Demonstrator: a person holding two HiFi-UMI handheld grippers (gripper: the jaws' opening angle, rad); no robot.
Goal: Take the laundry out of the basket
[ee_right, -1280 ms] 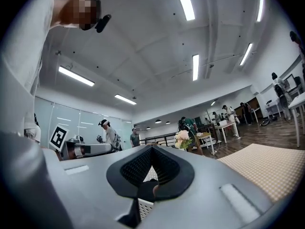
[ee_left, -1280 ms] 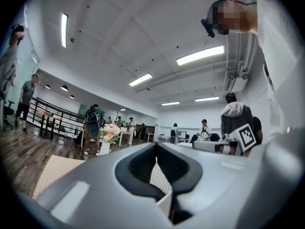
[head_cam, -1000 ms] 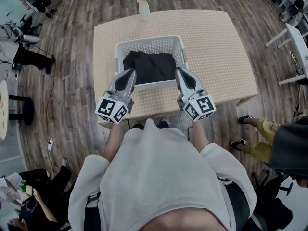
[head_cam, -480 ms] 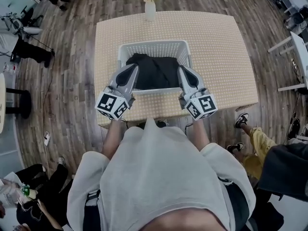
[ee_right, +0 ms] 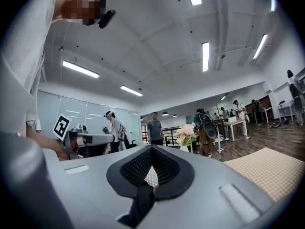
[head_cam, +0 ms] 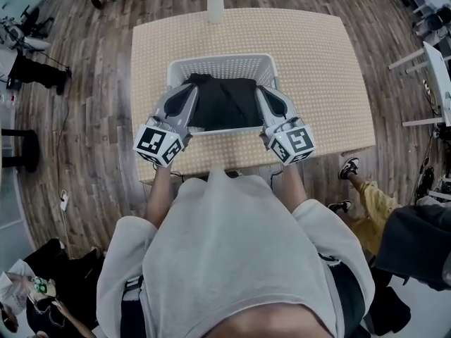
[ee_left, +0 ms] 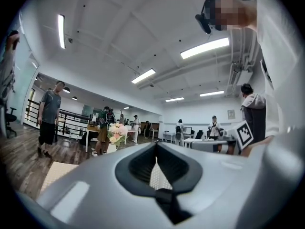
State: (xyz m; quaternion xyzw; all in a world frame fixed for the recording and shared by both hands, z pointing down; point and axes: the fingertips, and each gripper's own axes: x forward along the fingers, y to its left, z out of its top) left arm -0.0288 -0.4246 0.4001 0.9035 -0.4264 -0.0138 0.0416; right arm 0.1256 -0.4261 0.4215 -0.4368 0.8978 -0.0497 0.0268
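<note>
A white lattice basket [head_cam: 222,59] stands on the beige table [head_cam: 317,69] and holds dark laundry [head_cam: 225,101]. My left gripper [head_cam: 189,91] hovers over the basket's near left corner with its jaws shut and nothing between them. Over the near right corner my right gripper [head_cam: 263,93] is likewise shut and empty. Both point towards the laundry, and whether their tips touch it I cannot tell. In the left gripper view the closed jaws [ee_left: 156,149] aim level across the room. The right gripper view shows its own closed jaws [ee_right: 151,152] the same way.
A white vase of flowers [head_cam: 215,5] stands at the table's far edge behind the basket. A seated person's legs in yellow trousers [head_cam: 366,203] are off the table's near right corner. People stand around the room beyond the table.
Both grippers have moved forward, from the basket's near wall to above its near corners. They stayed shut.
</note>
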